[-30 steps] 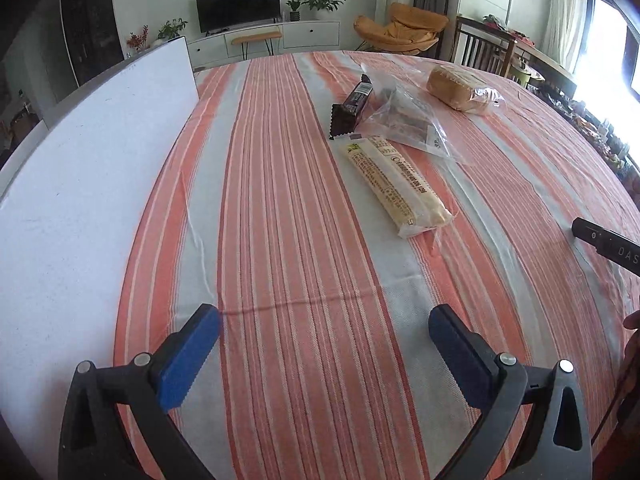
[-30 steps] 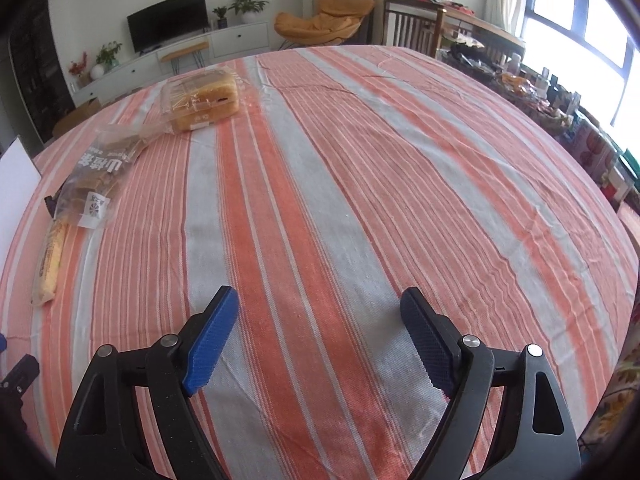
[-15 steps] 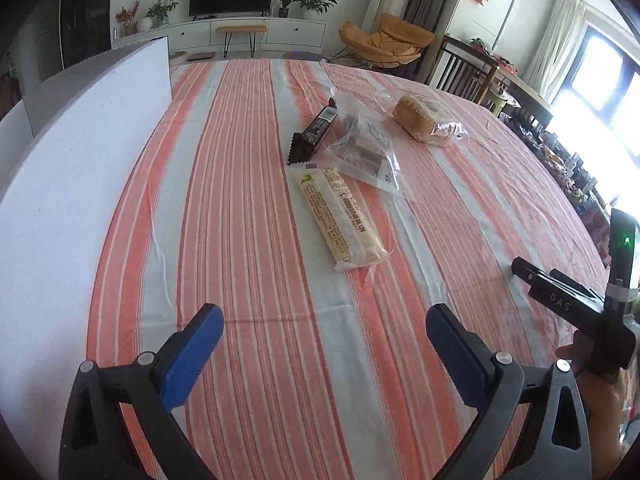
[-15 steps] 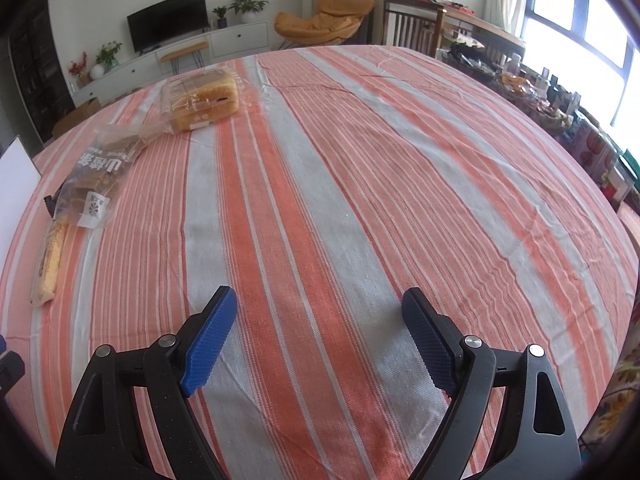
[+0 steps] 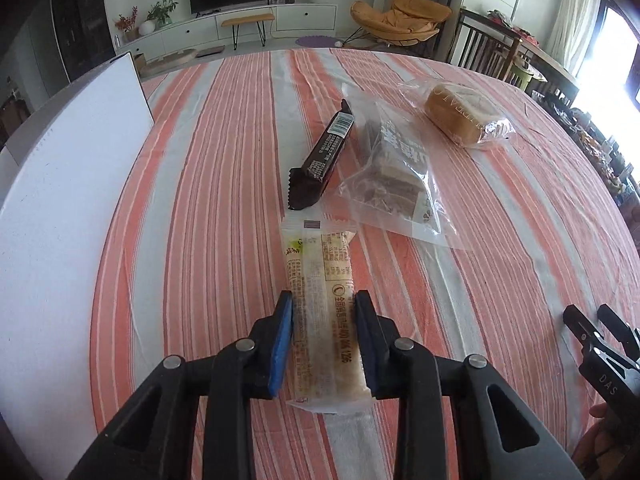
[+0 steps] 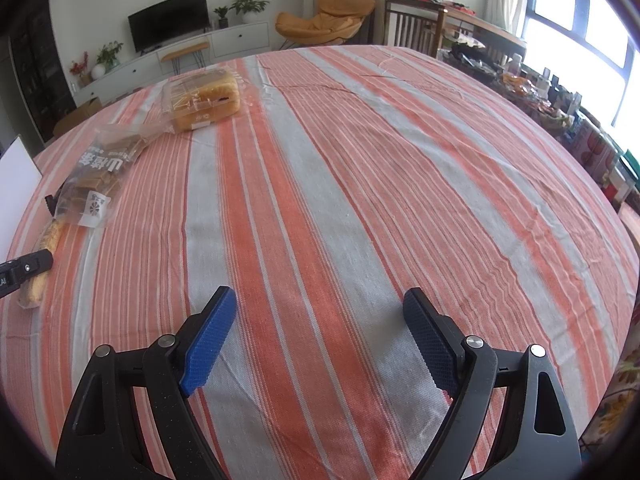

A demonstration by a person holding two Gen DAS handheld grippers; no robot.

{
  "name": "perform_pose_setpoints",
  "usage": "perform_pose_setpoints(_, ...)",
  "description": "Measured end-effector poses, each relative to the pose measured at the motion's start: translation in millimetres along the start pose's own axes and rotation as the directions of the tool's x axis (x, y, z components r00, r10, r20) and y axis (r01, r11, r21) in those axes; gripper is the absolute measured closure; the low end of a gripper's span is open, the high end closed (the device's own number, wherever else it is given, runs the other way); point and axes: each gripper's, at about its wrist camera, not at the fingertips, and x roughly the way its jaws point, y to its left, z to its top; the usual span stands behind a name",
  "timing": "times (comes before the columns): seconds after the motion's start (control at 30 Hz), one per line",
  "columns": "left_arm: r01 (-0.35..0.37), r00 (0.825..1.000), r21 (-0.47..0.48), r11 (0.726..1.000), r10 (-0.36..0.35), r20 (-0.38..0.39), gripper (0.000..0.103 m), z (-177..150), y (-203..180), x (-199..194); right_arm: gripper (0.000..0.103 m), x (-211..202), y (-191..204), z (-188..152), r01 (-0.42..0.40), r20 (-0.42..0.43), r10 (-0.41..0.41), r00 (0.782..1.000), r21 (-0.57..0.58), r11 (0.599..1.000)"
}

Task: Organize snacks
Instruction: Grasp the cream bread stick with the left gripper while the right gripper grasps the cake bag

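Pale snack bar [image 5: 322, 304] within left gripper [image 5: 323, 308]

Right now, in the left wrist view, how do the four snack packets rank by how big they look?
1. Pale long packet, in the left gripper, nearest the camera, so unsure.
2. Clear bag of wafers.
3. Bread loaf and dark bar look alike.

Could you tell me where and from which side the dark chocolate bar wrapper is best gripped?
Grip the dark bar across its narrow width near the middle, probably from above with fingers on its two long edges. It lies flat and slanted on the striped cloth, and its right edge sits close against the clear biscuit bag, so that finger has little room.
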Motion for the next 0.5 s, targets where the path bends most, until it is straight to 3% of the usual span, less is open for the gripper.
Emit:
perform_pose_setpoints(0.17, 0.009, 1.0, -0.016, 1.0, -0.009, 0.028, 0.073, -40.3, 23.1, -33.5, 0.015, 0.1, 0.0, -0.1, -0.002, 0.0, 0.002, 1.0, -0.001, 1.0)
perform_pose_setpoints(0.23, -0.002, 0.998, -0.013, 1.0, 0.003, 0.057, 0.058, -48.2, 27.9, -39.3, 0.014, 0.3, -0.1, -0.1, -0.002, 0.0, 0.002, 1.0, -0.001, 1.0)
perform_pose_setpoints(0.27, -0.011, 0.997, -0.01, 1.0, 0.011, 0.071, 0.032, -49.5, 29.5, -39.3, 0.014, 0.2, 0.0, -0.1, -0.002, 0.0, 0.002, 1.0, -0.001, 1.0)
perform_pose_setpoints(0.3, -0.024, 0.996, -0.01, 1.0, 0.024, 0.084, 0.016, -50.0, 30.8, -38.3, 0.014, 0.2, -0.1, -0.1, -0.002, 0.0, 0.002, 1.0, -0.001, 1.0)
perform_pose_setpoints(0.37, -0.045, 0.993, -0.021, 0.999, 0.047, 0.106, 0.015, -49.9, 34.7, -34.4, 0.014, 0.0, -0.1, -0.1, -0.004, 0.0, 0.004, 1.0, -0.001, 1.0)
perform_pose_setpoints(0.47, -0.069, 0.996, -0.009, 0.998, 0.069, 0.056, 0.014, -51.0, 37.4, -18.0, 0.014, -0.2, 0.0, -1.0, -0.009, 0.001, 0.009, 1.0, 0.001, 1.0)
perform_pose_setpoints(0.5, -0.099, 0.992, 0.023, 0.995, 0.097, 0.082, 0.011, -53.7, 34.9, -17.6, 0.014, -0.2, 0.1, -1.2, -0.011, 0.0, 0.011, 1.0, 0.0, 1.0)
